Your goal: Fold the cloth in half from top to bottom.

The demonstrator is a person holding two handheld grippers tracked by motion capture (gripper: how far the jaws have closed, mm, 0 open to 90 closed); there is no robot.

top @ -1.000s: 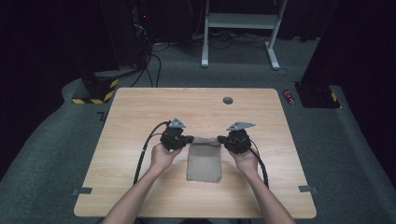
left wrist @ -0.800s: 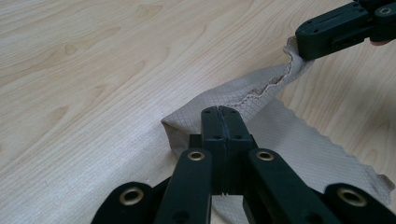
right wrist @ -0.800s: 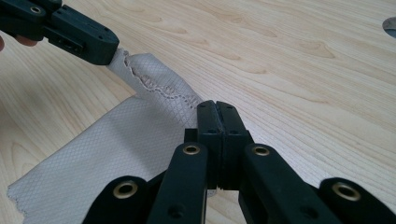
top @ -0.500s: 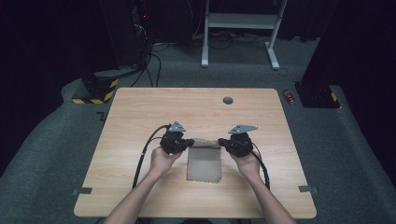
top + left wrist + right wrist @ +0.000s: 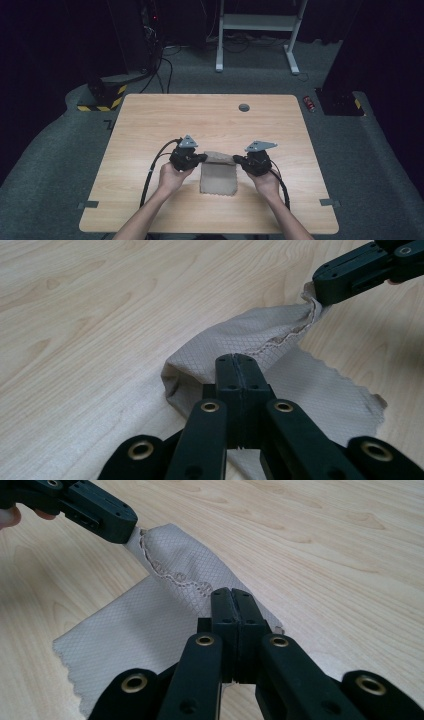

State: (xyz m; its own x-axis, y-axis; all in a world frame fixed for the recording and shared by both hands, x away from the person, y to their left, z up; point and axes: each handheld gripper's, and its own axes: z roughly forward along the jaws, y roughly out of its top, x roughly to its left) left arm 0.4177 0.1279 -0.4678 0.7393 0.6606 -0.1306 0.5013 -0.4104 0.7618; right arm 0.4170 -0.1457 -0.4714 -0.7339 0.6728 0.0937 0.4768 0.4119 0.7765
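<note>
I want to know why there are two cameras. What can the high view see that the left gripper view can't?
High view alone: the person's hands, the whole table and the dark floor around it. Left gripper view alone: the cloth's diamond weave and its scalloped edge, close up. Both: the beige cloth, pinched at two corners by the shut left claw and right claw.

Over the last second my left gripper [image 5: 202, 158] and my right gripper [image 5: 236, 160] both sit a little nearer to me on the table than they did, lower in the high view, and they keep the same gap between them. The far edge of the cloth [image 5: 218, 179], pinched at its two corners, comes along with them and now stands as a raised band over the flat part. The shift is slight.
</note>
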